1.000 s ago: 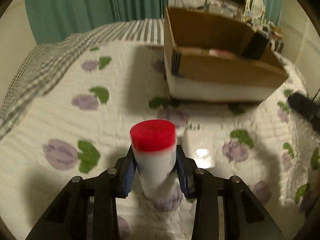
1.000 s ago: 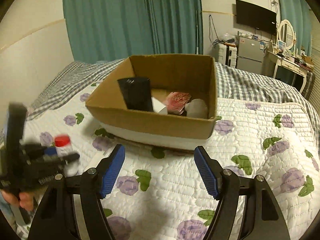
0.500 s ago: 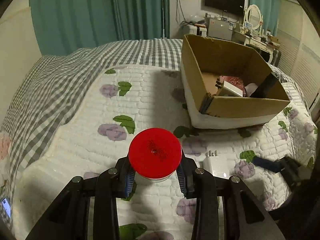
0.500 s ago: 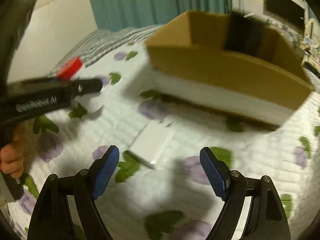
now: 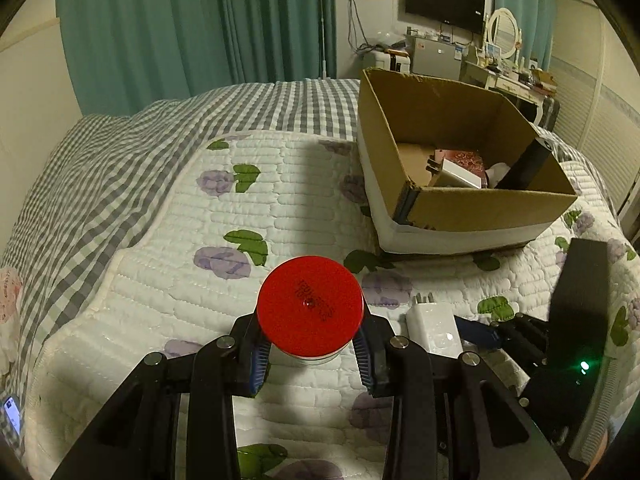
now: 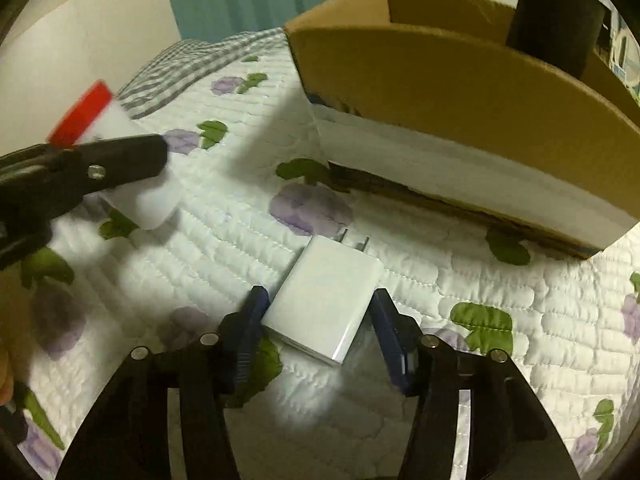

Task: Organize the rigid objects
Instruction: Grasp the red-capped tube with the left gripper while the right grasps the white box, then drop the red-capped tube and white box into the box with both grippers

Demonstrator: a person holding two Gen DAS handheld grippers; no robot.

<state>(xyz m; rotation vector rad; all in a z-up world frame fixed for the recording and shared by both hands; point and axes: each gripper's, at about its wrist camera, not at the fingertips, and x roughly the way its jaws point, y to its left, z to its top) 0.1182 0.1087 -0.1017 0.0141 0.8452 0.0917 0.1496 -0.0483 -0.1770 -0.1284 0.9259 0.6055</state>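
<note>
My left gripper [image 5: 310,354] is shut on a white bottle with a red cap [image 5: 310,306] and holds it above the quilt; the bottle also shows in the right wrist view [image 6: 120,152]. A white plug charger [image 6: 326,300] lies on the quilt, also in the left wrist view [image 5: 434,330]. My right gripper [image 6: 320,328] is low over it, jaws open on either side of the charger, the left pad close to its edge. The cardboard box [image 5: 492,204] stands beyond, its front wall also in the right wrist view [image 6: 460,92].
The box holds a black box [image 5: 528,164], a white item [image 5: 460,178] and a red patterned item [image 5: 466,158]. The flowered quilt [image 5: 200,240] lies over a checked blanket [image 5: 100,168]. A phone [image 5: 12,420] lies at the far left. Furniture stands behind the bed.
My left gripper has lifted the bottle off the quilt and tilted it so the cap faces the camera. My right gripper has dropped down to the charger and its jaws have narrowed around it.
</note>
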